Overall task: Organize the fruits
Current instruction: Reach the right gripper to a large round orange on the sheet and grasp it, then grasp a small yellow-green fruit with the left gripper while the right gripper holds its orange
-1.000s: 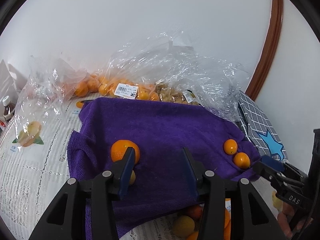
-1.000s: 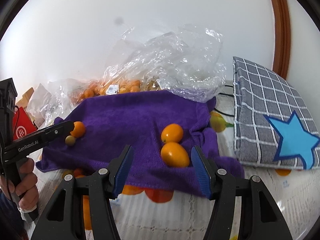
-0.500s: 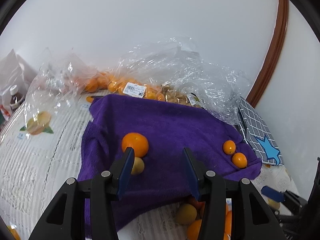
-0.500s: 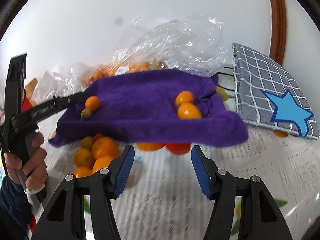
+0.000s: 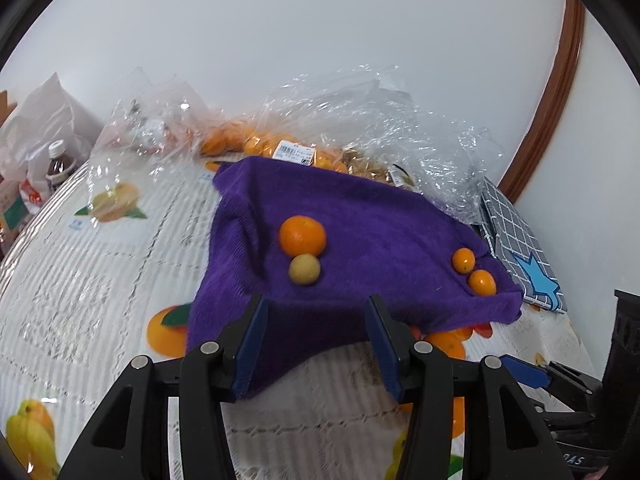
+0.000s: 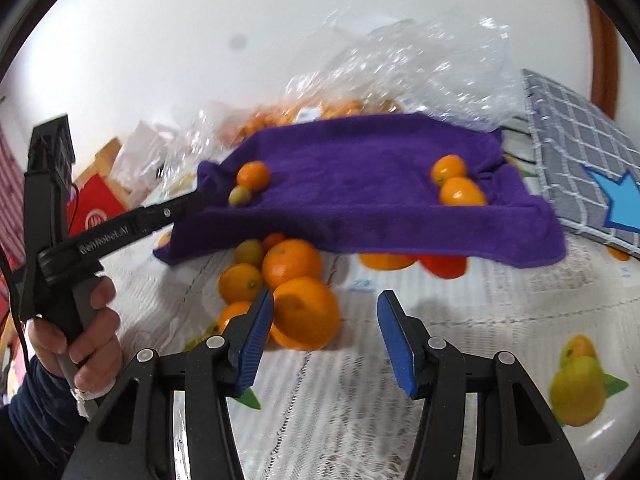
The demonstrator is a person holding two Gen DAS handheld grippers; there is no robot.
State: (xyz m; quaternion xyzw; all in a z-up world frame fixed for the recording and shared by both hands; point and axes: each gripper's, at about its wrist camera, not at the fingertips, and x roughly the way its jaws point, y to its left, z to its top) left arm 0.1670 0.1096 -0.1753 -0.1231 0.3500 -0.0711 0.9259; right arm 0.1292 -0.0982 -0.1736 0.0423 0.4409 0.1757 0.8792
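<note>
"GenRobot.AI" on left hand-held gripper [image 6: 192, 204]

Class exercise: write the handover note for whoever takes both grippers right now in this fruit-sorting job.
Left gripper: open, empty, over the near edge of the purple towel.
Right gripper: jaws have just been closing slightly, nothing gripped; it hangs by the loose fruit pile on the tablecloth.
On the towel: an orange touching a yellow-green fruit on one side, two small oranges on the other.
Behind the towel: bagged oranges.
Done: four fruits sit on the towel in two pairs.
Left: the pile in front of the towel, probably next.
</note>
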